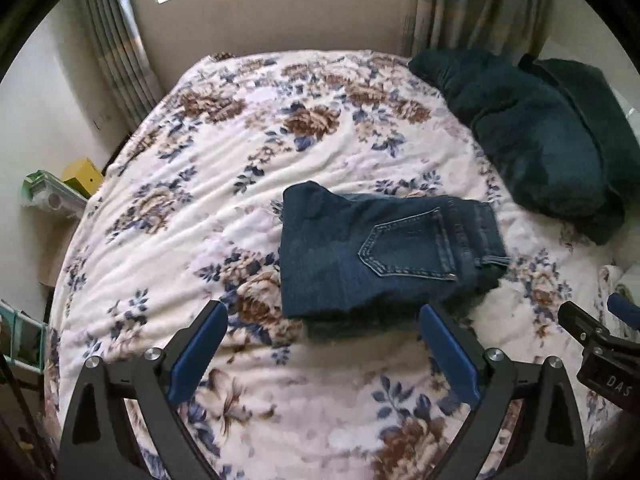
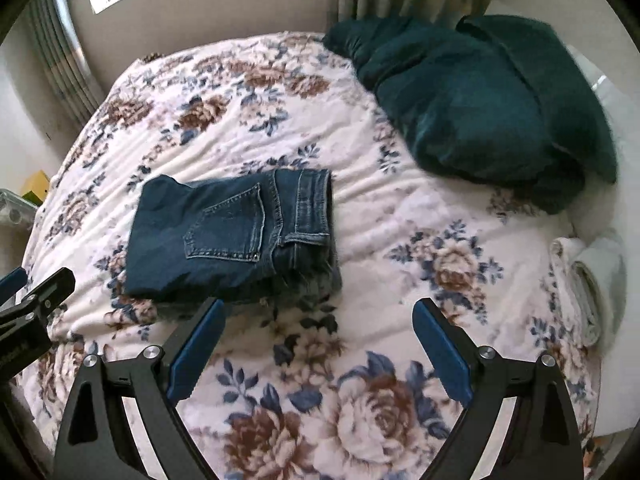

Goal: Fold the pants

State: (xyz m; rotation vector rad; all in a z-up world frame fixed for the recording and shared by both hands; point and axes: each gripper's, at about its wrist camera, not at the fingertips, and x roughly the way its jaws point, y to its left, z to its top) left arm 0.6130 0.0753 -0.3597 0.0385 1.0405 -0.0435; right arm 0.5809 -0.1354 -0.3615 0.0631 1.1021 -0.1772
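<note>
Dark blue jeans (image 1: pixel 372 252) lie folded into a compact rectangle on the floral bedspread (image 1: pixel 224 168), back pocket up, waistband to the right. My left gripper (image 1: pixel 322 316) is open and empty, just in front of the jeans' near edge. In the right wrist view the jeans (image 2: pixel 232 236) lie left of centre on the bedspread (image 2: pixel 400 216). My right gripper (image 2: pixel 316 316) is open and empty, in front of the jeans' right end. Each gripper's edge shows in the other's view: the right gripper at the right margin (image 1: pixel 596 344), the left gripper at the left margin (image 2: pixel 36 304).
A dark teal blanket and pillow (image 1: pixel 544 136) are piled at the bed's far right (image 2: pixel 480 96). Rolled white towels (image 2: pixel 592 280) lie at the right edge. Curtains (image 1: pixel 112 44) and a window line the far wall. A yellow box (image 1: pixel 82 176) and clutter stand left of the bed.
</note>
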